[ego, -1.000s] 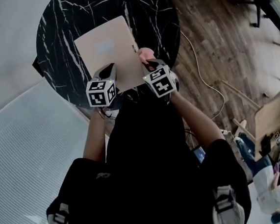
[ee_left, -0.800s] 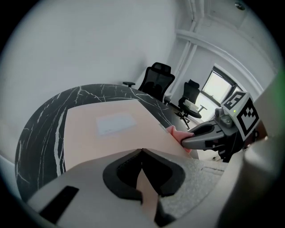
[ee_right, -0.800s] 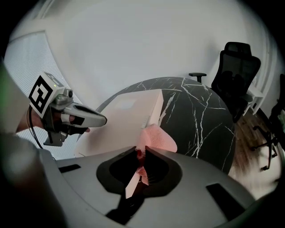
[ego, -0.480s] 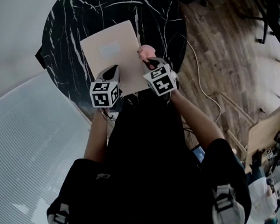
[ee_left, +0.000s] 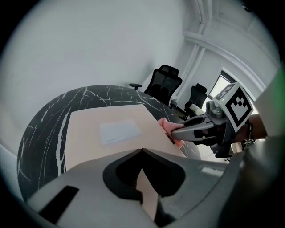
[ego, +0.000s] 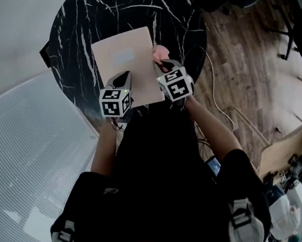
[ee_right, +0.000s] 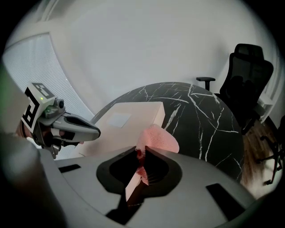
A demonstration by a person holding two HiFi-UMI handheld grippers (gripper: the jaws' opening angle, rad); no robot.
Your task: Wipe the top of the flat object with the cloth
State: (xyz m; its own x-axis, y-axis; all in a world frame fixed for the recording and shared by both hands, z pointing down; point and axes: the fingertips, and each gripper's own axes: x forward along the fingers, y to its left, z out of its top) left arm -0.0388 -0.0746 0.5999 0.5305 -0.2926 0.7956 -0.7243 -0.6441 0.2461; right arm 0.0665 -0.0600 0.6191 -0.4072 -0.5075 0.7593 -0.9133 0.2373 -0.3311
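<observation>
A round black bench (ego: 74, 40) with white marble veining is seen from above, set against a pale wall, with a wood floor (ego: 242, 72) to the right and a white ribbed surface to the left. A black office chair (ee_right: 247, 75) is seen beyond the bench in the right gripper view. A flat beige rectangular object (ego: 126, 61) lies on the bench, with a pale label (ego: 122, 56) near the middle of its top. The left gripper (ego: 123, 77) is held over the near left part of the flat object. Its fingers are clenched together at the tips, and nothing is seen clamped between them. The right gripper (ego: 161, 64) is held at the right edge of the flat object, beside the left gripper but apart from it. Its fingers are clenched on a pink cloth (ego: 160, 51), which is bunched up and stands out beyond the fingertips. The cloth is seen against the right edge of the flat object, about halfway along it, partly over the dark bench. A cube with square black-and-white markers is carried on each gripper, near the person's hands. The person's dark-clothed body and bare forearms fill the lower part of the head view.
</observation>
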